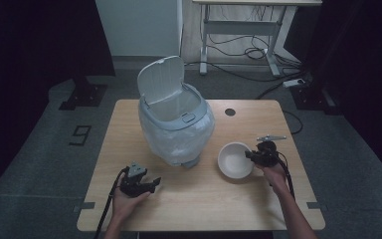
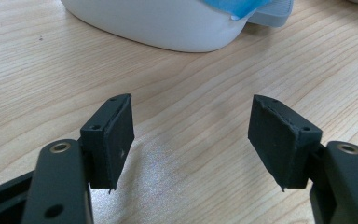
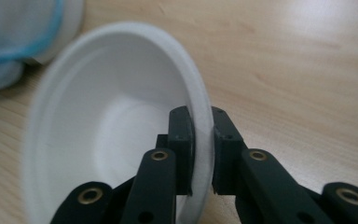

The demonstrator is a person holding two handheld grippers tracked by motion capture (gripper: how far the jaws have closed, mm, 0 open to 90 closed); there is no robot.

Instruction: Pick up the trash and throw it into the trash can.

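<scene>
Right gripper view: white bowl's (image 3: 107, 121) rim pinched between right tool's (image 3: 203, 154) closed jaws, seemingly tilted.

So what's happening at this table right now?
A person sits at a wooden table with a hand-held gripper in each hand. The right gripper has its jaws clamped on the rim of a white bowl. The left gripper rests open on the tabletop, holding nothing. A small bin lined with a bag stands nearby, lid up.
</scene>
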